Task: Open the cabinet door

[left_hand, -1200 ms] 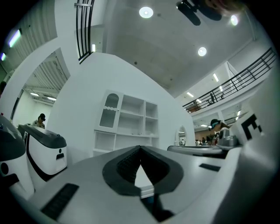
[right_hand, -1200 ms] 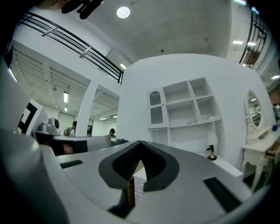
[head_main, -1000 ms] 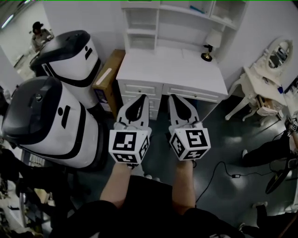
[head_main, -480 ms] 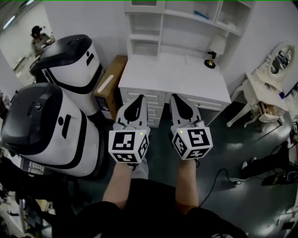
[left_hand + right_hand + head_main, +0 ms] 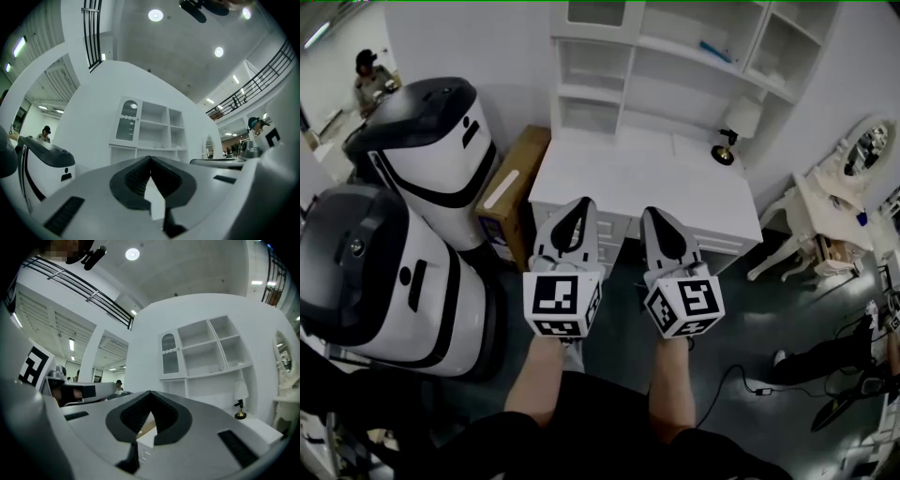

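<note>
In the head view, both forearms reach straight forward side by side, the grippers roughly level and aimed at a white desk (image 5: 637, 178). The left gripper (image 5: 580, 202) and the right gripper (image 5: 655, 212) hang in the air just short of the desk's front edge, touching nothing. The cabinet door (image 5: 595, 11) sits at the upper left corner of the shelf unit (image 5: 675, 70) on the desk, well apart from both grippers. A small lamp (image 5: 731, 127) stands on the desk at the right.

In the left gripper view, the left gripper (image 5: 150, 159) has its jaws pressed together at the tips, with nothing between them. Beyond them the cabinet door (image 5: 127, 121) is closed: a narrow, arch-topped glazed panel, left of the open shelves.

In the right gripper view, the right gripper (image 5: 150, 393) is likewise pressed together and empty. The cabinet door (image 5: 169, 354) lies flush with its frame, far ahead above the jaws.
</note>
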`<state>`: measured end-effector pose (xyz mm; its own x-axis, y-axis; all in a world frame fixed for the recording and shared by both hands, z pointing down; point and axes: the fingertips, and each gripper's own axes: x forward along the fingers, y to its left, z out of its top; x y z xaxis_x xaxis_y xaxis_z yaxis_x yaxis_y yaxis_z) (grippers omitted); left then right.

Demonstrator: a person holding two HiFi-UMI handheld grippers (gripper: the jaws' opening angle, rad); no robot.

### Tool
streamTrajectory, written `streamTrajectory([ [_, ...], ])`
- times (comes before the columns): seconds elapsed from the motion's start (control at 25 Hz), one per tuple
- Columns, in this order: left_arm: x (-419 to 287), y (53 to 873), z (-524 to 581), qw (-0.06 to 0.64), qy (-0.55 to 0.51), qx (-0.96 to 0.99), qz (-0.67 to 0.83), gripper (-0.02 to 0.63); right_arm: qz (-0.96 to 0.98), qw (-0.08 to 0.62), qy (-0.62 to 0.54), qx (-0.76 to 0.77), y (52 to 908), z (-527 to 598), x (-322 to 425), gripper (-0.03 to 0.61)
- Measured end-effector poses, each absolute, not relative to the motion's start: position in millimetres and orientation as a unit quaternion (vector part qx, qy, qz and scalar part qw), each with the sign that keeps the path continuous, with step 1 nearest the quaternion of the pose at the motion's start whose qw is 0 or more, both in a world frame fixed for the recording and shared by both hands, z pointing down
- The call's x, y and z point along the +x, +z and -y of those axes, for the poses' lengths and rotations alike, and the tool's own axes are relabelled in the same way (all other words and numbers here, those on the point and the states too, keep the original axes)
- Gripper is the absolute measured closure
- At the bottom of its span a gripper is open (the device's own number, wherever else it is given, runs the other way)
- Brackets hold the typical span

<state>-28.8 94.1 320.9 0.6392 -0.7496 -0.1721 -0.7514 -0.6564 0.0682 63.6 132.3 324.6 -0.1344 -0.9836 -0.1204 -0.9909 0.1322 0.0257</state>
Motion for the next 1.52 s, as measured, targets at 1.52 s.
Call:
streamTrajectory([
  [1.52,57,317,215,-0.009,0.091,-0.928,-0.362,0.601,-0.724,0.019,0.038,-0.688,338,185,124,0.558],
])
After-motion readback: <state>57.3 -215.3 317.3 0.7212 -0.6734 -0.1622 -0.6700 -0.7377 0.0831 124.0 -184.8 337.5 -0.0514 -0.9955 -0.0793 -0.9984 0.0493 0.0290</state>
